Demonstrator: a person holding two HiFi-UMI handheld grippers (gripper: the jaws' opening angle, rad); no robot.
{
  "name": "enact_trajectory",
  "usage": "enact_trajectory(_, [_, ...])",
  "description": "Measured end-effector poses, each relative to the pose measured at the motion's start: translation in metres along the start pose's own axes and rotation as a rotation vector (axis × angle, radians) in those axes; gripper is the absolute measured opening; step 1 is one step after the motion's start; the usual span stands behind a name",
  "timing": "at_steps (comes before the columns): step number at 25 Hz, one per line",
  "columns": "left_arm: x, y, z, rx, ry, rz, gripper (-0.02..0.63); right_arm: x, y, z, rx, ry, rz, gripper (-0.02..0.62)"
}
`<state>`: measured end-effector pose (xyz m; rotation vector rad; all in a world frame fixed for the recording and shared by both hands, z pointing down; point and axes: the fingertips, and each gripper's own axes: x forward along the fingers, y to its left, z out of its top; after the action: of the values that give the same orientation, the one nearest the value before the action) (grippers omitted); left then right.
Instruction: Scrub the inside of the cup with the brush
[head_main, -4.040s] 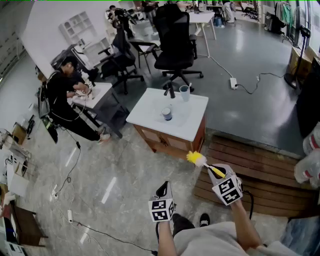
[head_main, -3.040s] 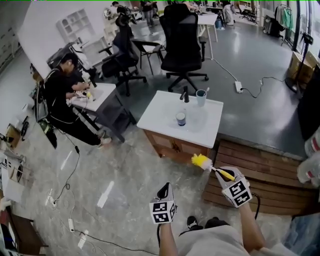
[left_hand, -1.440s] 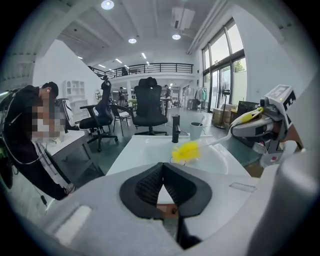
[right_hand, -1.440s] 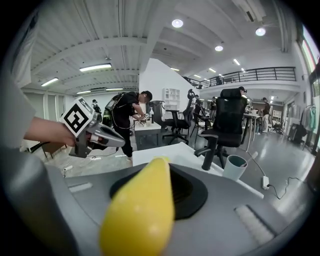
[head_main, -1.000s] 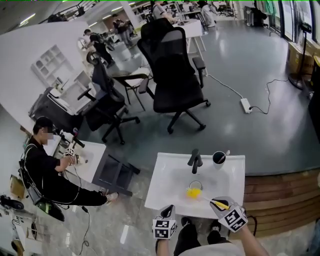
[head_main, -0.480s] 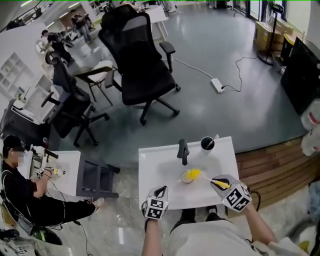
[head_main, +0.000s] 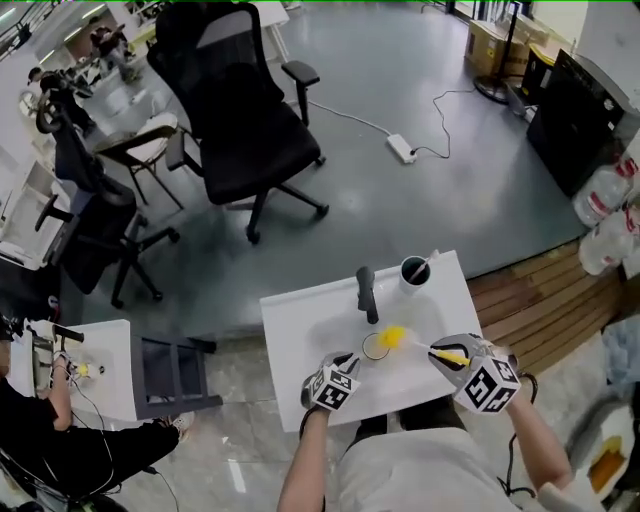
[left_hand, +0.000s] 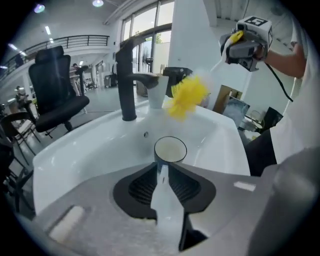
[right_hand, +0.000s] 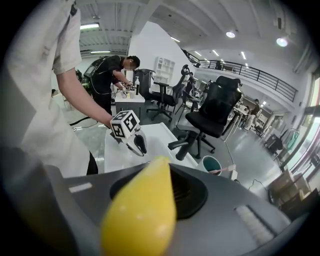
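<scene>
Two grippers work low over the white desk (head_main: 300, 325), close to the person. The left gripper (head_main: 347, 360) tilts steeply down at the cup (head_main: 376, 347). Its fingers have just been opening a little and nothing is between them; the cup stands right ahead of their tips, probably so it can be gripped and steadied. The right gripper (head_main: 452, 352), also angled downward, has its fingers pinched on the yellow handle of the brush (head_main: 392, 337). The bristle head hovers just beside the cup's rim, not yet inside. The cup stands upright in the sink basin, before the black faucet (head_main: 367, 290). A second cup (head_main: 415, 270) sits beyond.
</scene>
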<state>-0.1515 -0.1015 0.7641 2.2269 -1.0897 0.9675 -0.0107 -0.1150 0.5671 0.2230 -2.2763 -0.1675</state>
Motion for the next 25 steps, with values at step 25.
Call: enact_trajectory(25, [0.077,-0.015,-0.038,0.236,0.224,-0.121,0.055,0.035,0.008,-0.012,0.051,0.078,0.083,0.04])
